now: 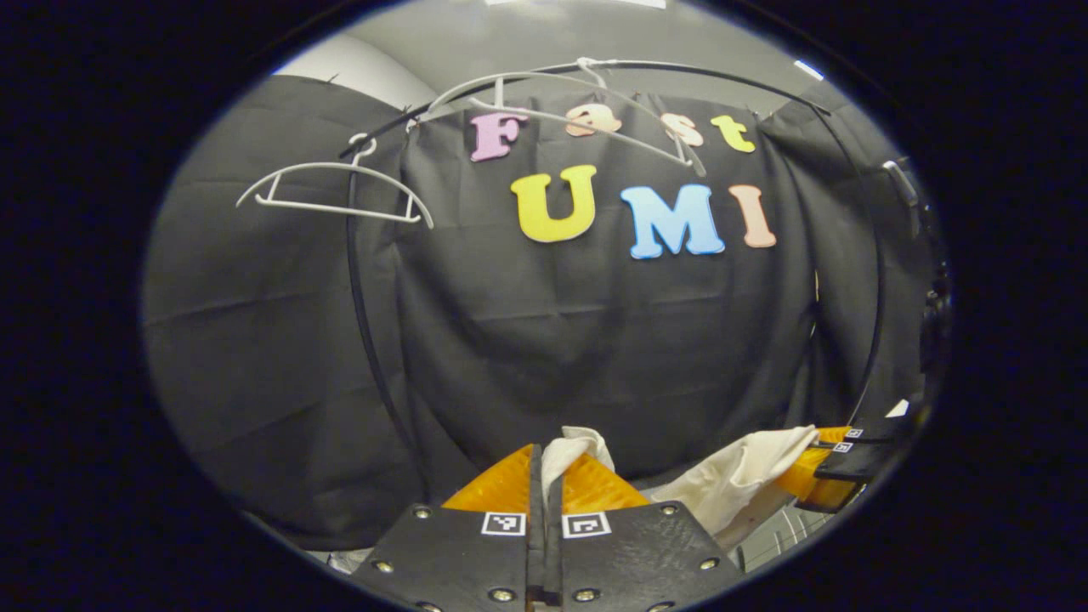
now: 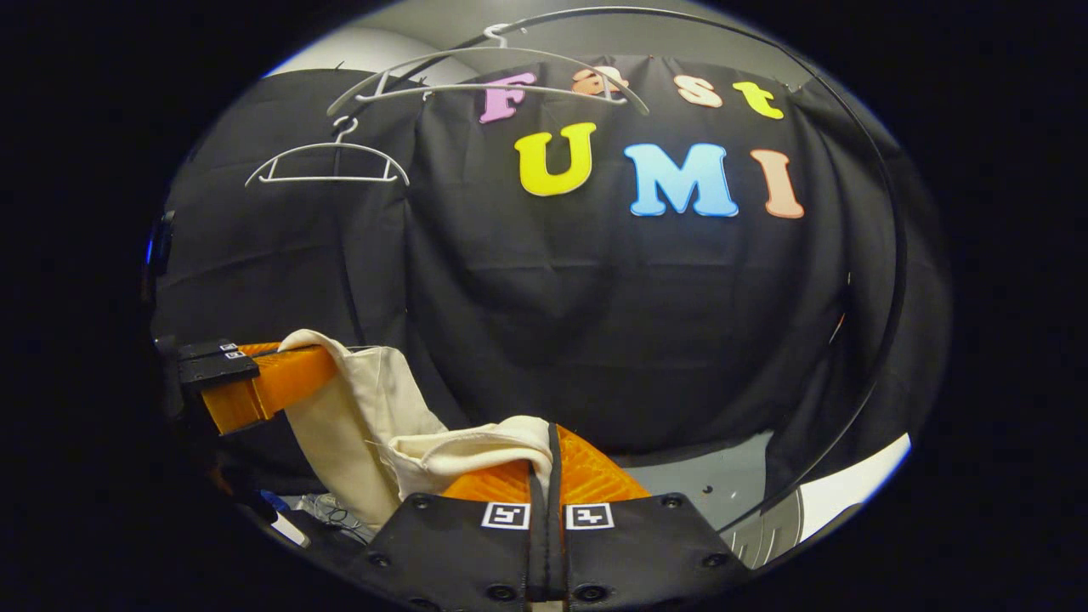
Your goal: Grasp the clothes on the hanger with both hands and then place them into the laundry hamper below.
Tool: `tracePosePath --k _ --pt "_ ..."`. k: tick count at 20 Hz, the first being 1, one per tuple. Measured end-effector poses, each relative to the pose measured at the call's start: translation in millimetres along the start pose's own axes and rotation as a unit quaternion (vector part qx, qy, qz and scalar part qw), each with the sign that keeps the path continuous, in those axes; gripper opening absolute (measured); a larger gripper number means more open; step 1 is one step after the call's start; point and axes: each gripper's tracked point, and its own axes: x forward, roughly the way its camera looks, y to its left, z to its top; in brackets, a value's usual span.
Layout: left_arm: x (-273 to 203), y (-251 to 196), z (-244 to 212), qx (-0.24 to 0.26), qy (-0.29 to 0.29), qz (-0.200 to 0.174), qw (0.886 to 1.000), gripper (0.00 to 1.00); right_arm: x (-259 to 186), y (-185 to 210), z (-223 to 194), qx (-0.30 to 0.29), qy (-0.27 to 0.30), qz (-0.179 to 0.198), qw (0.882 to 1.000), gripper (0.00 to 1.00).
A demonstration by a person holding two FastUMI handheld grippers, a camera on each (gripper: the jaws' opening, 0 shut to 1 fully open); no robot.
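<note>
Left gripper [image 1: 544, 476]: its fingers were seen pressed together at the bottom of the left gripper view, with a fold of cream cloth pinched between them and standing up above the tips. It was also seen at the left edge of the right gripper view [image 2: 319, 361], where the cloth was draped over its fingers.

Right gripper [image 2: 544, 459]: its fingers were closed at the bottom of the right gripper view, with a bunched edge of the same cloth caught between them. It was seen too at the lower right of the left gripper view [image 1: 814, 463], with cloth trailing from it.

Cream garment [image 2: 365, 416]: it was held off the hangers and stretched low between the two grippers, sagging between them; in the left gripper view [image 1: 731, 484] its bulk was seen hanging to the right of that gripper's fingers.

White hangers: two were seen on the black rail [image 1: 680, 72], both bare; one [image 1: 336, 191] hung low at the left, the other [image 1: 561, 110] was tilted higher up near the middle.

Rail frame: a black upright [image 1: 361, 289] was seen curving down in front of the black cloth wall.

Laundry hamper: it could not be made out with certainty in either view.
</note>
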Motion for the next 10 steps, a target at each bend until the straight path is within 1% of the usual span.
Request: tracePosePath --k 3,6,10 --pt "-5 -4 -37 0.001 0.040 -0.008 0.999 0.01 1 -5 -30 0.007 0.039 -0.009 0.999 0.02" --pt "-17 -12 -78 0.002 0.098 -0.019 0.995 0.01 5 -12 -65 0.009 0.096 -0.018 0.995 0.02" --pt "-26 -15 -116 0.015 0.143 -0.026 0.989 0.01 -3 -14 -90 0.015 0.138 -0.023 0.990 0.03"
